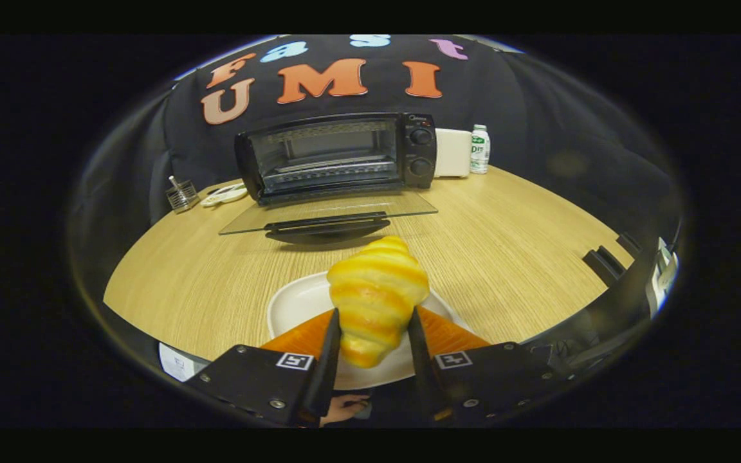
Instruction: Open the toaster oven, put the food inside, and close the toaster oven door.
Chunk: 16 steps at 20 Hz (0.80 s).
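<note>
Gripper view: gripper (374, 321) clamps croissant (375, 289) above plate (293, 302).

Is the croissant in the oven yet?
Not yet. The toaster oven door already lies open. The gripper is shut on the croissant, over the white plate. Left: placing it inside, then closing the door.

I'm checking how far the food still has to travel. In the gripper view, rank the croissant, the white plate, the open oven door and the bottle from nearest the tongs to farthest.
1. Croissant, clamped between the tongs.
2. White plate, just under and around the croissant.
3. Open glass oven door, lying flat ahead, beyond the plate.
4. Bottle, at the table's far edge, right of the toaster oven.
</note>
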Motion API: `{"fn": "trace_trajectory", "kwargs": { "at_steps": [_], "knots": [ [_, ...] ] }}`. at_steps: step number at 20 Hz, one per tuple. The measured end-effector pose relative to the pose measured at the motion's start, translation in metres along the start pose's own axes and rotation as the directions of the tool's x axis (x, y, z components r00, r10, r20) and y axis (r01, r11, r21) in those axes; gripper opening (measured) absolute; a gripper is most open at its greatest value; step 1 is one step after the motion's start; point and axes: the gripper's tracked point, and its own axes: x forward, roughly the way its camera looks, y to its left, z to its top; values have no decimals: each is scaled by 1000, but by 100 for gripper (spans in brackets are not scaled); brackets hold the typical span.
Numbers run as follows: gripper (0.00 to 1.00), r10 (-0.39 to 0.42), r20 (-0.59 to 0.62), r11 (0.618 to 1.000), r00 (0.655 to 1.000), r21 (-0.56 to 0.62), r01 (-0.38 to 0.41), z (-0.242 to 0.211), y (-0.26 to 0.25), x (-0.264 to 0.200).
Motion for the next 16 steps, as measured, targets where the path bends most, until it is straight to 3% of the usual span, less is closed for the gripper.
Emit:
{"fn": "trace_trajectory", "kwargs": {
  "at_steps": [3, 5, 16],
  "knots": [
    [46, 24, 11, 999, 1000, 26, -24, 4, -1, -4],
    [43, 88, 24, 995, 996, 49, -90, 11, 7, -8],
    [43, 266, 103, 948, 959, 151, -279, 41, 10, -45]
  ]
}}
